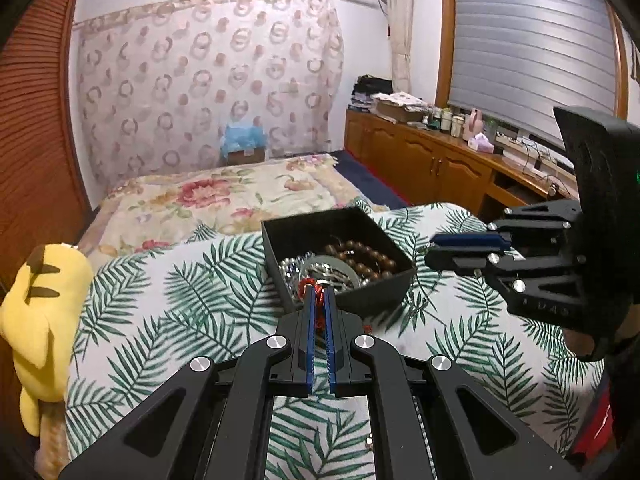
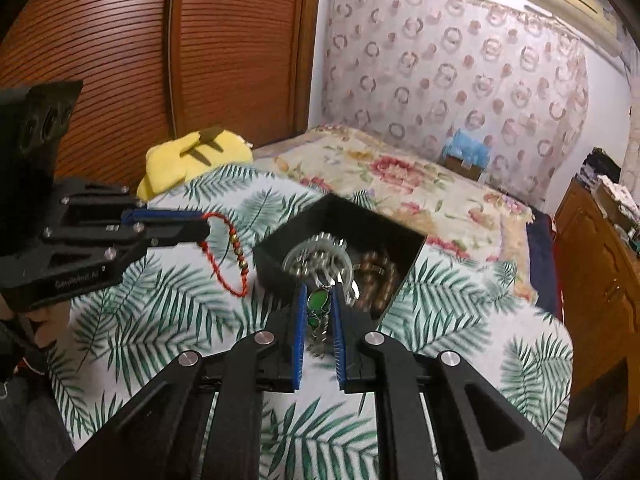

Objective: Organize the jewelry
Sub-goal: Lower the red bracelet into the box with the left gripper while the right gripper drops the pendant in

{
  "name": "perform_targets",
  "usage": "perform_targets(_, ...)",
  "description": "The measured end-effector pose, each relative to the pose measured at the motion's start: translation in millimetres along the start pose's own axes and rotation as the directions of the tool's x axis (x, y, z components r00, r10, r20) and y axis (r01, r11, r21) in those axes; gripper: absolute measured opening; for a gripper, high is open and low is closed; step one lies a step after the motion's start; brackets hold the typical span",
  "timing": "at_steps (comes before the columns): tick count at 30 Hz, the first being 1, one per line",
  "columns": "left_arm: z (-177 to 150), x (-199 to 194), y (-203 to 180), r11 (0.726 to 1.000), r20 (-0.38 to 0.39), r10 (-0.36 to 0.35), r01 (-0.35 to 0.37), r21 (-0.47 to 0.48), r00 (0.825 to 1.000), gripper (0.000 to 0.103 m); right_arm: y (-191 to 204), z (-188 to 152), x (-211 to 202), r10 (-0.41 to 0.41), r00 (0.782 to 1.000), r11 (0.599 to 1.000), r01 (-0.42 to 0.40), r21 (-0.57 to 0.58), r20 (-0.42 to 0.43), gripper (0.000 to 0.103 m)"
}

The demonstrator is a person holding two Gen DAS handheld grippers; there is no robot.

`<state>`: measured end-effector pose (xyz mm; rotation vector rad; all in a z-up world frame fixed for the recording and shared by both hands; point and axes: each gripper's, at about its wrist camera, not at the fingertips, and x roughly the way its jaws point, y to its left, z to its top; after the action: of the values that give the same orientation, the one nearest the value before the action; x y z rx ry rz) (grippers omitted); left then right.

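Both claws loaded beside the black box

The left gripper [image 2: 202, 230] is fully closed on a red cord bracelet [image 2: 232, 256], which hangs just left of the black box [image 1: 372, 300] on the leaf-print cloth [image 1: 168, 312]. The right gripper [image 2: 319, 300] is nearly closed on a green-stone chain [image 2: 318, 300] at the box's near edge. Inside the box lie a brown bead bracelet [image 1: 360, 254] and silver bead strands [image 1: 290, 270]. Risk: the dangling cord may snag the box wall and tip or drag the box; the thin chain may slip from the pads and drop among the tangled strands.
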<state>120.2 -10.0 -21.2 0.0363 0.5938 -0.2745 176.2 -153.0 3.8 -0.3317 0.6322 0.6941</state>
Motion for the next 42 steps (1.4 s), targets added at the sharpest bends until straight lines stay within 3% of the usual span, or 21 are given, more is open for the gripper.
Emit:
perform_targets(7,11.4,1.6,3.8,1.000,0.015,0.011,-0.011,0.005,1.000,0.004,-11.2,31.9,1.3,-0.023,0.998,1.000,0.022,0.011,0.056,0.014)
perform_targets(12,13.0,4.6,5.8,1.000,0.012,0.013,-0.013,0.006,1.000,0.004,-23.5,36.8,18.5,-0.012,0.999,0.999,0.010,0.050,0.044,0.014)
perform_targets(20,17.8,10.2,8.1,1.000,0.009,0.016,-0.016,0.005,1.000,0.003,-37.7,28.7,46.1,0.028,1.000,0.992,-0.028,0.122,0.003,0.015)
perform_targets(30,27.9,38.3,15.5,1.000,-0.004,0.027,-0.027,0.007,1.000,0.004,-45.3,13.6,49.1,0.043,0.999,0.988,-0.040,0.148,-0.014,0.015)
perform_targets(34,31.6,44.9,14.5,1.000,-0.006,0.026,-0.026,0.004,1.000,0.004,-47.0,11.9,47.9,0.050,0.999,0.987,-0.048,0.152,-0.008,0.027)
perform_targets(42,45.2,68.0,6.4,1.000,-0.020,0.016,-0.016,0.014,1.000,0.004,-60.4,2.5,36.0,0.020,1.000,0.984,-0.018,0.176,-0.007,0.027)
